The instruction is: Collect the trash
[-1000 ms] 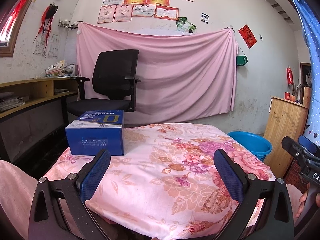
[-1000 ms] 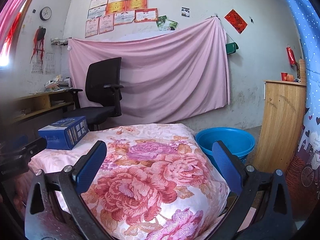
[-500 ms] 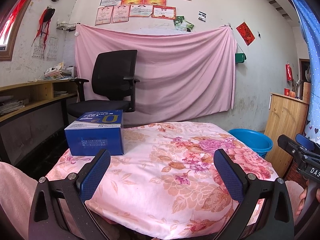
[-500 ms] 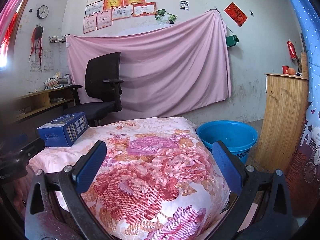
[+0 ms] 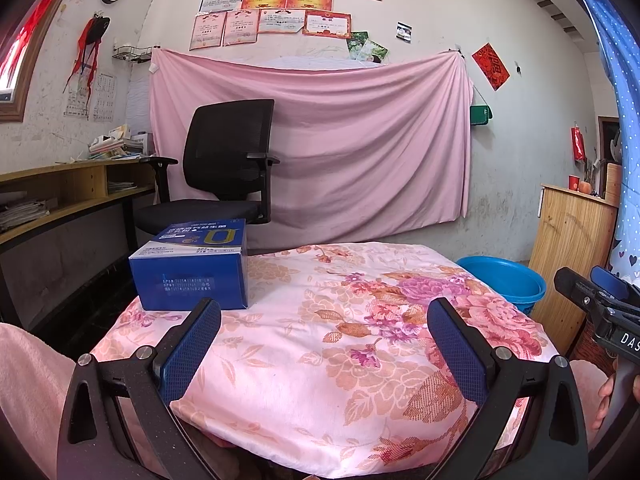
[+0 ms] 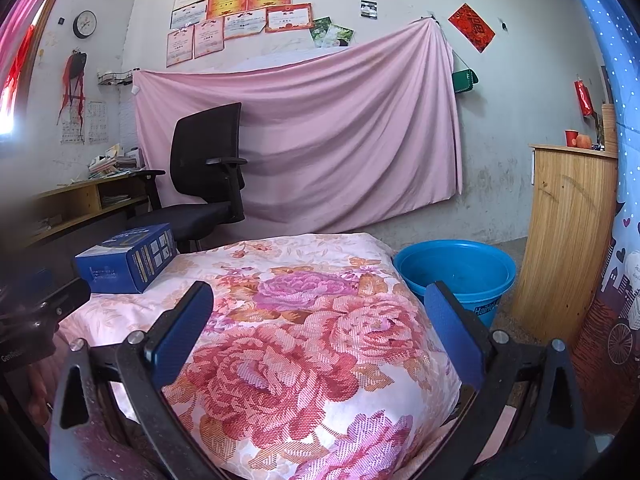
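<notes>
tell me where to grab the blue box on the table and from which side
Grip the blue box across its two short side faces, coming in level from the near side with the left gripper. It lies flat on the floral cloth, and the open jaws look wider than the box.

One blue box [image 5: 192, 270], one blue basin [image 6: 456, 270], one office chair [image 5: 224, 172], two grippers.

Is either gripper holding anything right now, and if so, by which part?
Nothing is held. The left gripper and right gripper are both open and empty; the blue box sits untouched on the floral cloth.
</notes>
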{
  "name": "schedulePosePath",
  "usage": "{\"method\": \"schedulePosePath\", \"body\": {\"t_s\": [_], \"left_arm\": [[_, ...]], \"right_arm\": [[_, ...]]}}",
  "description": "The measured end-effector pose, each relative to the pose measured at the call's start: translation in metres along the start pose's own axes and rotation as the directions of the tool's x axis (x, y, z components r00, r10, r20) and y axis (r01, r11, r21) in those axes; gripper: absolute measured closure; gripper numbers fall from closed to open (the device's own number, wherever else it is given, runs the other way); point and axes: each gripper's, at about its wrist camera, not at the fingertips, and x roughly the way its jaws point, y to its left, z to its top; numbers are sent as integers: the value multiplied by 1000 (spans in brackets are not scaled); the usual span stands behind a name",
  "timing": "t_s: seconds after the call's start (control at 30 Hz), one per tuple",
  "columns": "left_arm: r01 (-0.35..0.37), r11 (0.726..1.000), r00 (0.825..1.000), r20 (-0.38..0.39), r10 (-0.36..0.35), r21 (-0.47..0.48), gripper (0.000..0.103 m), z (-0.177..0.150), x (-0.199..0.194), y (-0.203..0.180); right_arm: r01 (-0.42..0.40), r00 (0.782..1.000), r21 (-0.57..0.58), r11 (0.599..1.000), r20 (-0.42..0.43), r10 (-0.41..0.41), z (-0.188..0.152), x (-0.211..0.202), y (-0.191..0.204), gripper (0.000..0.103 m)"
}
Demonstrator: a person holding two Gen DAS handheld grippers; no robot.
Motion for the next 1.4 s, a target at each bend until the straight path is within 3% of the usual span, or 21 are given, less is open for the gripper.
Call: {"method": "schedulePosePath", "body": {"t_s": [1.4], "left_arm": [[0, 1000, 1000, 0, 0, 1, 2, -2, -1, 1]], "right_arm": [[-4, 1000, -3, 1000, -6, 4, -3, 0, 0, 0]]}}
